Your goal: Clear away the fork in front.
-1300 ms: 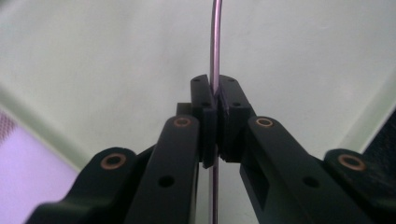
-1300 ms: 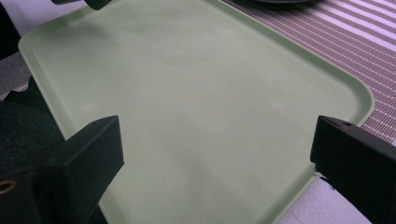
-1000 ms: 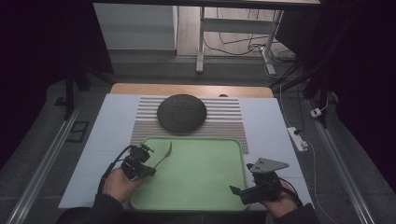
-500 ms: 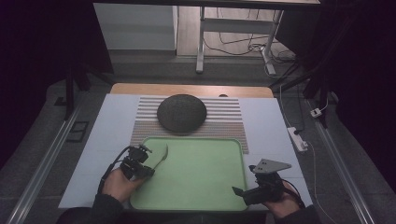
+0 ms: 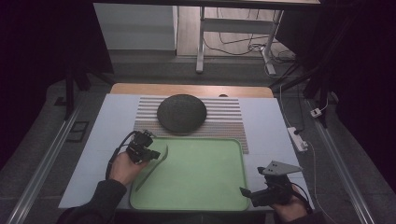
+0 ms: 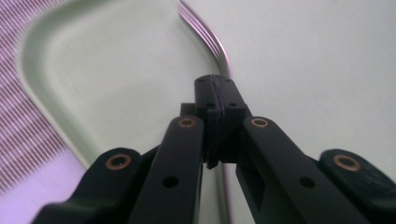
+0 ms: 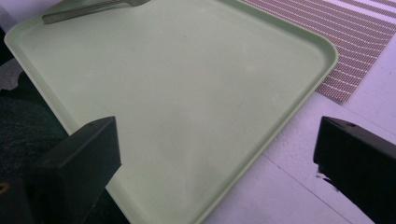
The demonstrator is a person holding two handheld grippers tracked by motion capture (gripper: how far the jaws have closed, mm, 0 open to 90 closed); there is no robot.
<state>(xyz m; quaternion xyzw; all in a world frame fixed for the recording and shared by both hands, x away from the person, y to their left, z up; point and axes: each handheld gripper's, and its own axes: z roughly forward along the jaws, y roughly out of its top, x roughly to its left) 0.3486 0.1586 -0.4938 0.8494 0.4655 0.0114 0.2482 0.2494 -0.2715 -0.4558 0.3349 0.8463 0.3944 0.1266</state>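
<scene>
1. On my high view the left gripper (image 5: 150, 150) sits over the near-left corner of the green tray (image 5: 205, 154), with the person's left hand (image 5: 122, 168) wrapped around its body.
2. My left gripper view shows its jaws pressed together on the handle of a metal fork (image 6: 212, 39); the pads meet with no gap that I can make out.
3. Ahead of those jaws the fork curves away, its tines (image 6: 186, 9) pointing toward the tray's rounded corner, and the handle runs back beneath the jaws toward the camera.
4. On the high view the fork reads as a thin curved line running from the gripper down toward the tray's near-left edge. I cannot tell whether its far end rests on the tray or hangs just above it.
5. The right gripper (image 5: 243, 191) is at the tray's near-right corner, held in the right hand (image 5: 287, 207), with its grey three-cornered plate (image 5: 279, 168) on top.
6. My right gripper view shows its two jaws standing wide apart with nothing between them; the tray's surface lies straight ahead of them and its right rim passes between them.
7. Far ahead and to the left of the right gripper I see the fork lying across the tray's far corner.
8. Beyond the tray, away from both grippers, a dark round plate (image 5: 181, 113) rests on a striped placemat (image 5: 224, 119).
</scene>
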